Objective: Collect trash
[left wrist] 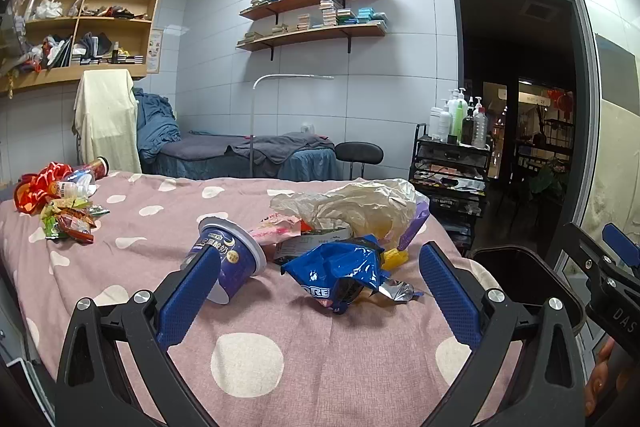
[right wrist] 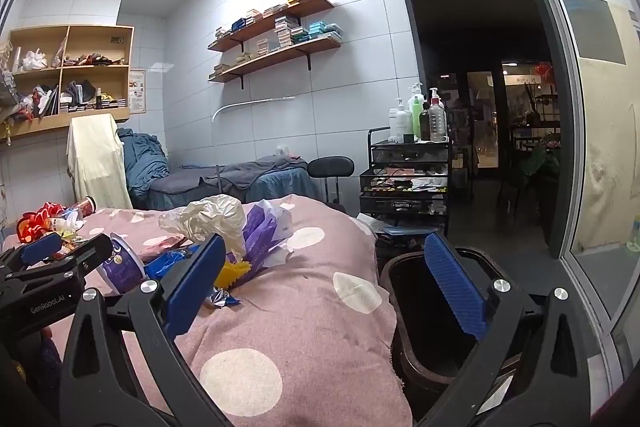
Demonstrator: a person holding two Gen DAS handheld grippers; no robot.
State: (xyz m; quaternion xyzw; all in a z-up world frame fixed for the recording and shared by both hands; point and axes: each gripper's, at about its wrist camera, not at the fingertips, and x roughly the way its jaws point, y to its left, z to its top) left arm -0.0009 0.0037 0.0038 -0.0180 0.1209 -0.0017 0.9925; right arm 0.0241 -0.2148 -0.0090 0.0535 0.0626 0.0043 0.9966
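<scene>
Both tongs hang spread and empty, left tongs (left wrist: 316, 279) facing the crumpled blue foil snack wrapper (left wrist: 340, 273) on the pink spotted bedspread (left wrist: 280, 327). Dip low, pinch its bunched middle, then swing to the dark bin (right wrist: 420, 291) under your right tongs (right wrist: 324, 281).

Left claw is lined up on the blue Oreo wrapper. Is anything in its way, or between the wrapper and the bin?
Nothing visible blocks it. The left claw is open, with the blue Oreo wrapper between its fingers. The purple cup lies beside the left finger. Only bare bedspread separates the wrapper from the black bin.
</scene>
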